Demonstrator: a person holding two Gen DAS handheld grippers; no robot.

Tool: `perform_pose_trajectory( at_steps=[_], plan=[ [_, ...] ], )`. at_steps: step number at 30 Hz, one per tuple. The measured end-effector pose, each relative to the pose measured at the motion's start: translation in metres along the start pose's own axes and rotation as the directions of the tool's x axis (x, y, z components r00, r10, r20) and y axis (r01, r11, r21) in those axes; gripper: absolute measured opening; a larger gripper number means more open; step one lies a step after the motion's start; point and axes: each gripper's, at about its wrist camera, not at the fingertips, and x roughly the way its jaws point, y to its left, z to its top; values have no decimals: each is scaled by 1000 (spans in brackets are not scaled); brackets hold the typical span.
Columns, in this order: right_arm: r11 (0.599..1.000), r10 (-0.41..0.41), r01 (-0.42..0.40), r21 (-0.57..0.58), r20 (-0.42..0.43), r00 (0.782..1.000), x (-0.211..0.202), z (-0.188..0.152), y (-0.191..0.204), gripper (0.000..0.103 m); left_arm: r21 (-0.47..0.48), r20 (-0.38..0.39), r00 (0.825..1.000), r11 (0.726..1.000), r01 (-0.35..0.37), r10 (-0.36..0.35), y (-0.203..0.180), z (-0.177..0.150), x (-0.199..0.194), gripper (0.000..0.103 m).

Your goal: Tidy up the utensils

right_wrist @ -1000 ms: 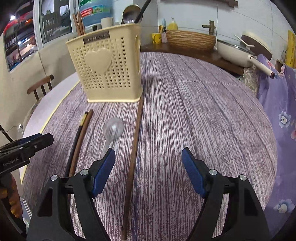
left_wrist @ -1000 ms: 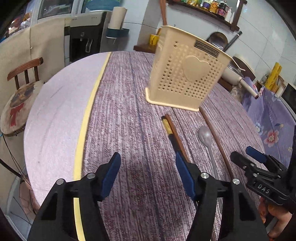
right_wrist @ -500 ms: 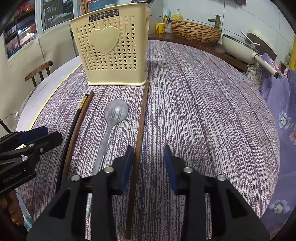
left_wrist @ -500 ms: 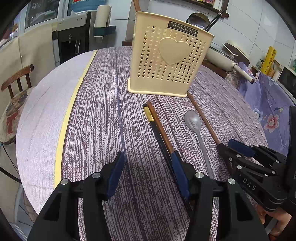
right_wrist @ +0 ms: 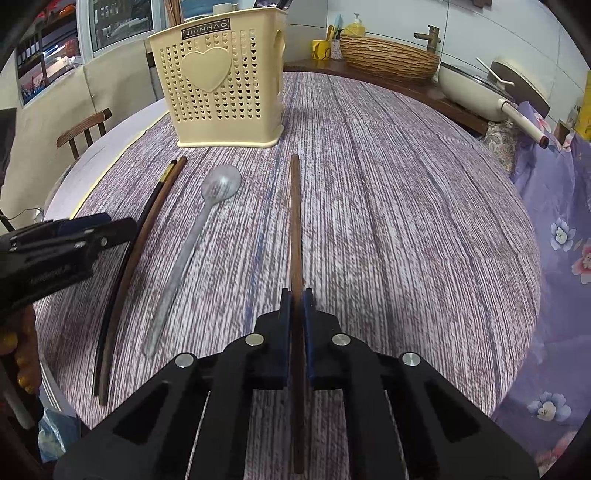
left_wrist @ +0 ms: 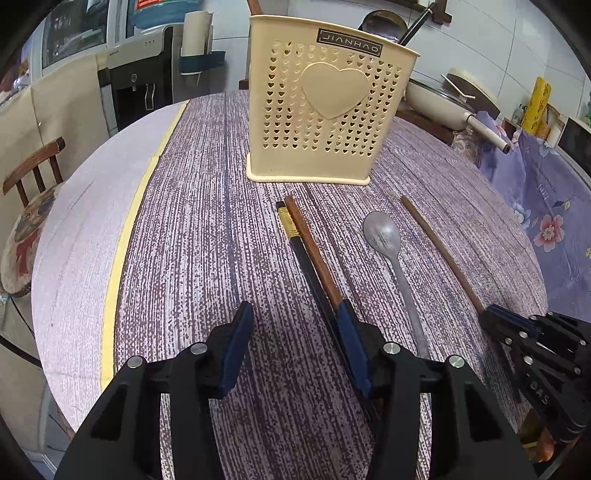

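Both grippers tilt down toward the round bench [left_wrist: 192, 221] from its near edge. The right gripper [right_wrist: 295, 306] has its jaws pressed onto a single brown chopstick [right_wrist: 294, 206], pinching it near its near end; the stick's long axis runs straight away from the jaws toward the cream utensil basket [right_wrist: 221, 85], which stands upright near the far edge. The left gripper [left_wrist: 291, 332] has its jaws spread about halfway, having just been closing, with only bare cloth between them; its right finger [left_wrist: 351, 336] sits over a pair of chopsticks [left_wrist: 306, 251], one black with a gold band and one brown, lying side by side and pointing at the basket. A metal spoon [left_wrist: 384, 240] lies between that pair and the single stick, bowl toward the basket, handle toward the near edge. The right wrist view alone shows the pinch itself and a woven basket [right_wrist: 388, 55] on the counter behind; the left wrist view alone shows a ladle [left_wrist: 380, 26] sticking out of the utensil basket and a water dispenser [left_wrist: 140, 85] beyond the far left edge.
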Motion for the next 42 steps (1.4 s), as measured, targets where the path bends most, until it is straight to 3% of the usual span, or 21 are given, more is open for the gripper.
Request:
perform_pose_trajectory(
  at_steps=[10, 15, 20, 29, 37, 42],
  plan=[
    [999, 18, -19, 35, 21, 1000, -5, -5, -4, 9, 4, 2, 999, 999, -40, 40, -5, 2, 2, 40],
    [998, 22, -24, 54, 45, 999, -7, 2, -6, 36, 12, -10, 999, 999, -53, 53, -7, 13, 11, 40],
    [998, 47, -50, 49, 59, 997, -3, 20, -7, 36, -5, -27, 999, 999, -48, 48, -2, 28, 22, 39],
    [995, 90, -90, 31, 12, 996, 26, 63, -6, 36, -49, -51, 998, 998, -46, 43, 7, 46, 33, 26],
    [995, 97, -96, 33, -35, 995, 57, 91, -6, 36, -54, -55, 997, 997, -55, 52, 8, 49, 36, 20],
    [998, 65, -64, 10, -57, 996, 69, 96, 0, 27, -52, -50, 997, 997, -65, 62, 7, 50, 37, 17]
  ],
)
